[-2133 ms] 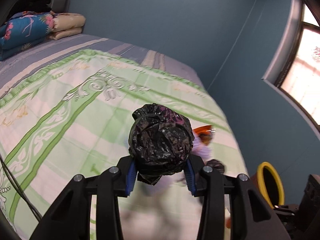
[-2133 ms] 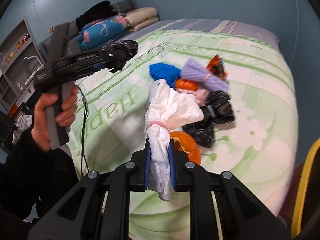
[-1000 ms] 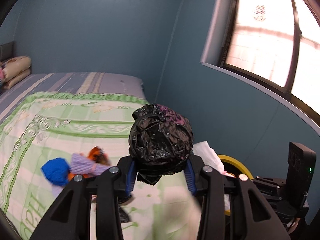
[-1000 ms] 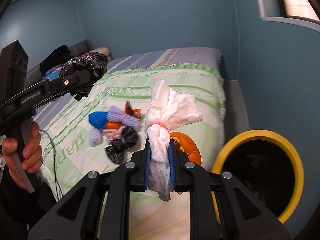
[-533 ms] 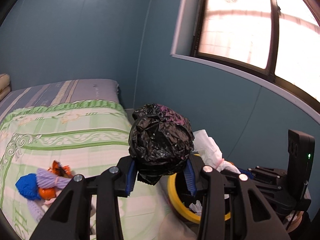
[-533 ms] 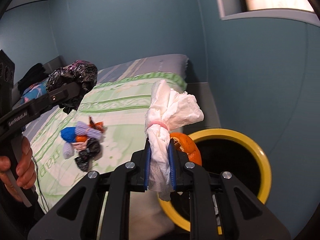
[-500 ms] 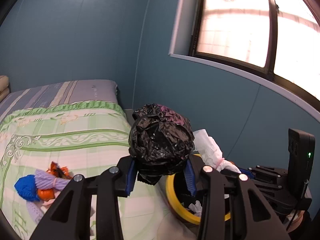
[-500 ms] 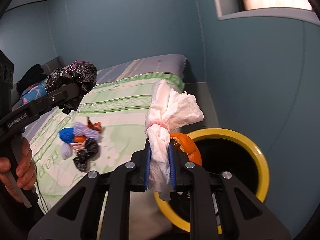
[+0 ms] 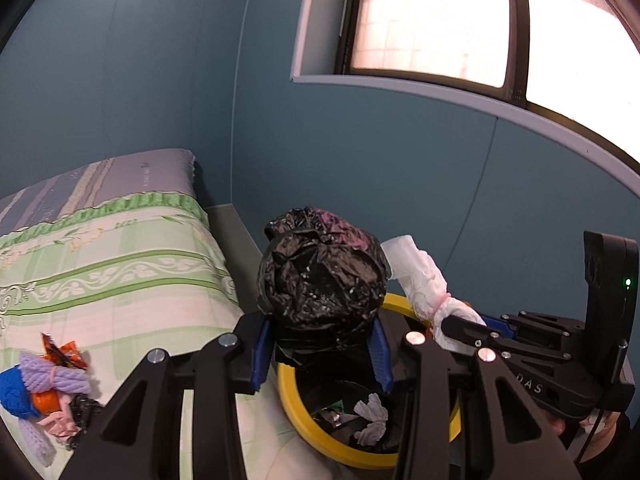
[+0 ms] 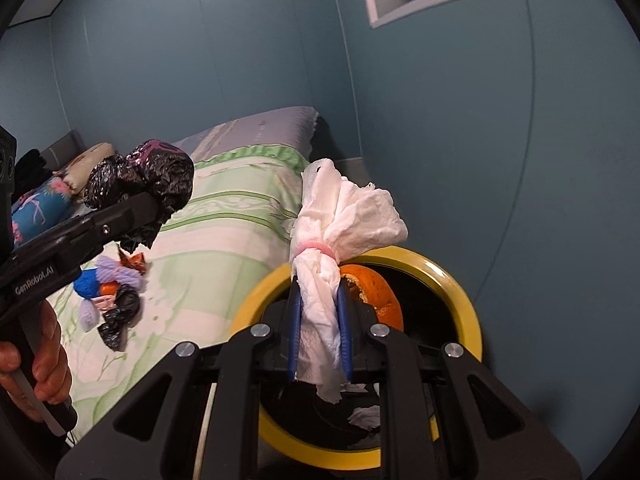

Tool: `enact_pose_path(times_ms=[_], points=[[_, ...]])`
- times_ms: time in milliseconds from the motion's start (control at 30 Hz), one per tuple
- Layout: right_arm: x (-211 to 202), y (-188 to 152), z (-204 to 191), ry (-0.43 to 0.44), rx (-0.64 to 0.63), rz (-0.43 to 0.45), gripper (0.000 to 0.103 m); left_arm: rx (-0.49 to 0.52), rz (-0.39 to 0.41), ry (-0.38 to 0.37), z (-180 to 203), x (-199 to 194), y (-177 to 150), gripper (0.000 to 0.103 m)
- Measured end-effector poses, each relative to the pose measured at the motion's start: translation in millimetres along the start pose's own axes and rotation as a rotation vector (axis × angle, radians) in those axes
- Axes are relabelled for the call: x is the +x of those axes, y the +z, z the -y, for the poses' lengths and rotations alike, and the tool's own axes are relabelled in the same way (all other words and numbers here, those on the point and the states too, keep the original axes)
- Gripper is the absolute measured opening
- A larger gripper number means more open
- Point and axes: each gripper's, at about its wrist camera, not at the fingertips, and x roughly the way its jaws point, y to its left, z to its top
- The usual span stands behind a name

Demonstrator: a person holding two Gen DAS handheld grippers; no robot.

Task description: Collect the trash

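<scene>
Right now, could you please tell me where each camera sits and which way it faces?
Left wrist: on the left tongs, facing the window wall over the yellow-rimmed bin; shows the black bag bundle and the right tongs.
Right wrist: on the right tongs, facing the bin and bed; shows the white tissue bundle and left hand.
Shared: bin, both bundles, bed litter.

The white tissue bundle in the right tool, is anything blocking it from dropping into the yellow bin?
Nothing visible does. The white tissue bundle sits clamped in the right tool above the open mouth of the yellow bin, which has no lid. An orange peel shows beside the bundle. The left tool holds its black bag nearby.
</scene>
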Motion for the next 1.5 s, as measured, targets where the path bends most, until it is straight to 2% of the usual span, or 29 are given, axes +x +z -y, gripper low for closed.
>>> enact_pose_path(times_ms=[433, 833, 900, 967, 1000, 1067, 1133, 1200, 1300, 1500], points=[[30, -15, 30, -0.038, 0.057, -0.075, 0.015, 0.007, -0.087, -0.033, 10, 58, -20, 0.038], [47, -26, 48, -0.083, 0.089, -0.153, 0.016, 0.005, -0.147, -0.055, 17, 84, -38, 0.04], [49, -27, 50, -0.091, 0.093, -0.163, 0.017, -0.006, -0.157, -0.065, 15, 88, -40, 0.044], [50, -27, 52, -0.093, 0.094, -0.172, 0.017, -0.021, -0.165, -0.068, 14, 90, -42, 0.053], [51, -28, 52, -0.098, 0.095, -0.175, 0.02, -0.027, -0.167, -0.067, 13, 90, -42, 0.056], [54, -28, 56, -0.099, 0.099, -0.18, 0.026, -0.045, -0.164, -0.073, 10, 90, -42, 0.07], [55, -29, 58, -0.099, 0.112, -0.182, 0.035, -0.062, -0.156, -0.074, 6, 90, -42, 0.076], [55, -29, 59, -0.101, 0.119, -0.18, 0.038, -0.074, -0.156, -0.077, 2, 90, -41, 0.083], [54, -29, 58, -0.101, 0.124, -0.176, 0.046, -0.092, -0.157, -0.073, -4, 89, -40, 0.086], [45, -23, 54, -0.105, 0.132, -0.158, 0.048, -0.122, -0.135, -0.046, -19, 77, -35, 0.086]])
